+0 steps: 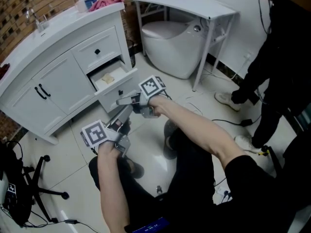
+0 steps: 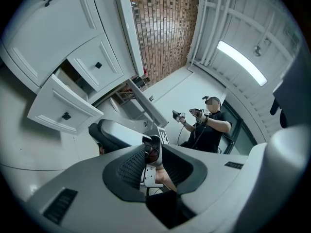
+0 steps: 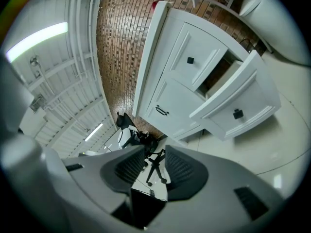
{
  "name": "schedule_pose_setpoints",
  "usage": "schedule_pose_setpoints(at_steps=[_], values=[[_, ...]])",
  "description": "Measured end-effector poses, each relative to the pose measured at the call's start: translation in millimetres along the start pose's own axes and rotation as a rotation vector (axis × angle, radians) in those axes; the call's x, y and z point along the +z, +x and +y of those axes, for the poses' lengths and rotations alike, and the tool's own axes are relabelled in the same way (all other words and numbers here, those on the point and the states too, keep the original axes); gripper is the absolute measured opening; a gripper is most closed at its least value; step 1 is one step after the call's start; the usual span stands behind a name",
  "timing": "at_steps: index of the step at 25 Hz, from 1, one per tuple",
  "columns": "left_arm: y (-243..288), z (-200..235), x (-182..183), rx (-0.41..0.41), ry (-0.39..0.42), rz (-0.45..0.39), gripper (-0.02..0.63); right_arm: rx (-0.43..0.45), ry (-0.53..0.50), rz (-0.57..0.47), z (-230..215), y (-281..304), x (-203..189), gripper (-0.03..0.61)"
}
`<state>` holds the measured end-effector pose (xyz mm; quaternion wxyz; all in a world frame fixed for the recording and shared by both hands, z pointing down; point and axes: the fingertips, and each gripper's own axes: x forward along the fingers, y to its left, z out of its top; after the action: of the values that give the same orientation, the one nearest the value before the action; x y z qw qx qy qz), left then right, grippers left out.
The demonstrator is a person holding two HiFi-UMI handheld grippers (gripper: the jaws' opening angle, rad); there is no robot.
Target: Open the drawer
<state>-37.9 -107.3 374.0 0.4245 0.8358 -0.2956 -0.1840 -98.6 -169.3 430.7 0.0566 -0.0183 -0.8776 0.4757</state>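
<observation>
The white vanity cabinet (image 1: 58,76) has two drawers with black knobs. Its lower drawer (image 1: 116,84) stands pulled out, with something pale lying inside it. My right gripper (image 1: 122,102) is just in front of that drawer's front panel, clear of it. In the right gripper view the open drawer (image 3: 243,106) and its knob (image 3: 237,114) lie to the right, and the right gripper (image 3: 154,166) is open and empty. My left gripper (image 1: 119,125) hovers lower, nearer me. It is open too (image 2: 154,161), with the drawer (image 2: 63,110) off to its left.
A toilet (image 1: 170,45) and a white side table (image 1: 194,6) stand right of the cabinet. A person in black (image 1: 282,57) stands at the far right, with cables on the floor nearby. An office chair base (image 1: 43,188) is at lower left. A pink cloth (image 1: 104,4) lies on the cabinet top.
</observation>
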Motion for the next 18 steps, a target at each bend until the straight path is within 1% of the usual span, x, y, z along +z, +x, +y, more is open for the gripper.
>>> schedule_pose_setpoints(at_steps=[2,5,13,15,18], values=[[0,-9,-4,-0.009,0.036,0.018,0.106,0.007,-0.002,-0.006,7,0,-5,0.153],[-3,-12,-15,-0.014,0.014,0.026,0.107,0.011,-0.010,-0.015,14,0,-13,0.153],[-8,-26,-35,-0.028,0.061,0.065,0.107,0.018,-0.008,-0.036,29,-4,-34,0.153],[-10,-28,-37,-0.028,0.053,0.064,0.107,0.013,-0.010,-0.043,31,-6,-37,0.153],[-14,-26,-39,-0.032,0.011,0.048,0.107,0.006,-0.016,-0.052,32,-9,-38,0.153]])
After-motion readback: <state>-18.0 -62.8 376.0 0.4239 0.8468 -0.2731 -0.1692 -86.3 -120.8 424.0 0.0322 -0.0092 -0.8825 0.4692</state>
